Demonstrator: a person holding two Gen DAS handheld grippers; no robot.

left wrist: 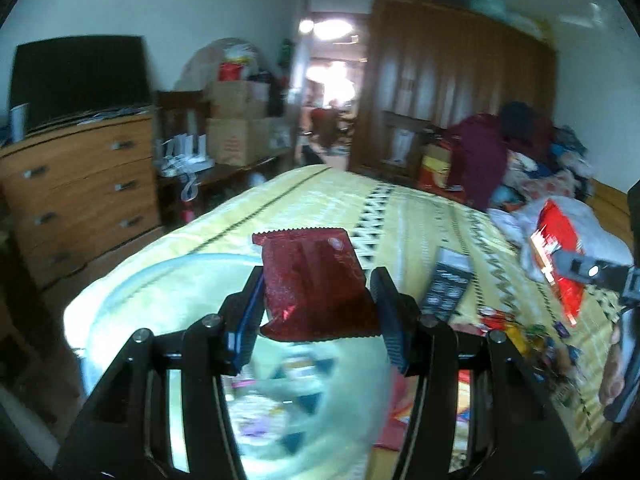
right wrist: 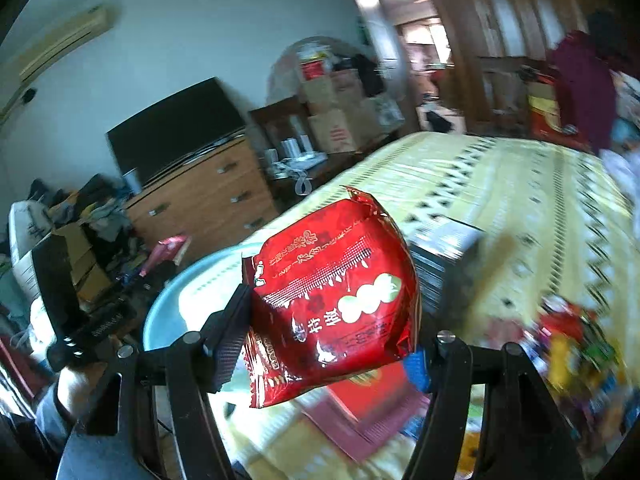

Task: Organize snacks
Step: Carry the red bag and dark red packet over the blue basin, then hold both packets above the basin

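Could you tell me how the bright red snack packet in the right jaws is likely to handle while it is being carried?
The bright red packet looks puffed and creased, so it is probably light and squashy rather than stiff. Its glossy foil suggests it could slip, and the right gripper seems to pinch it only near the lower edge, with most of the packet standing above the jaws, so it may flop or swing.

basin (left wrist: 168, 276) contents blurred, loose snacks (right wrist: 576, 344) smeared, right pad behind red packet (right wrist: 336, 304)
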